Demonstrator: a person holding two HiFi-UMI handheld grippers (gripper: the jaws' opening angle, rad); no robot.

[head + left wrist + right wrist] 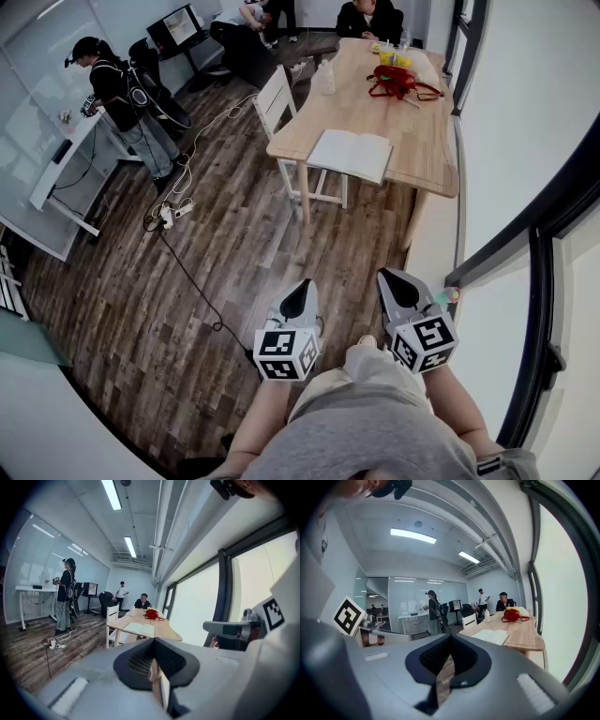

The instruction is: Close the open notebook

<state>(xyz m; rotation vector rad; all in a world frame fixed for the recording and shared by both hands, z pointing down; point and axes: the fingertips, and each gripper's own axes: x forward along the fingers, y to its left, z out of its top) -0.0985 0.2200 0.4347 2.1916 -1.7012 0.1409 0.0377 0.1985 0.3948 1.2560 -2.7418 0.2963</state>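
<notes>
The notebook point(352, 153) lies open and flat, pages apparently blank, at the near end of the table point(427, 141).

White notebook point(351, 153); pale wood table point(427, 141); red bag point(394, 81); dark brown plank floor point(187, 281); grey shirt point(375, 436).

Plank floor point(141, 309), pale wooden table point(427, 141), tall windows point(194, 606).

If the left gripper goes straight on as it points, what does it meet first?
Probably the near end of the table, under the open notebook; before it the way looks free, depth unclear.
</notes>
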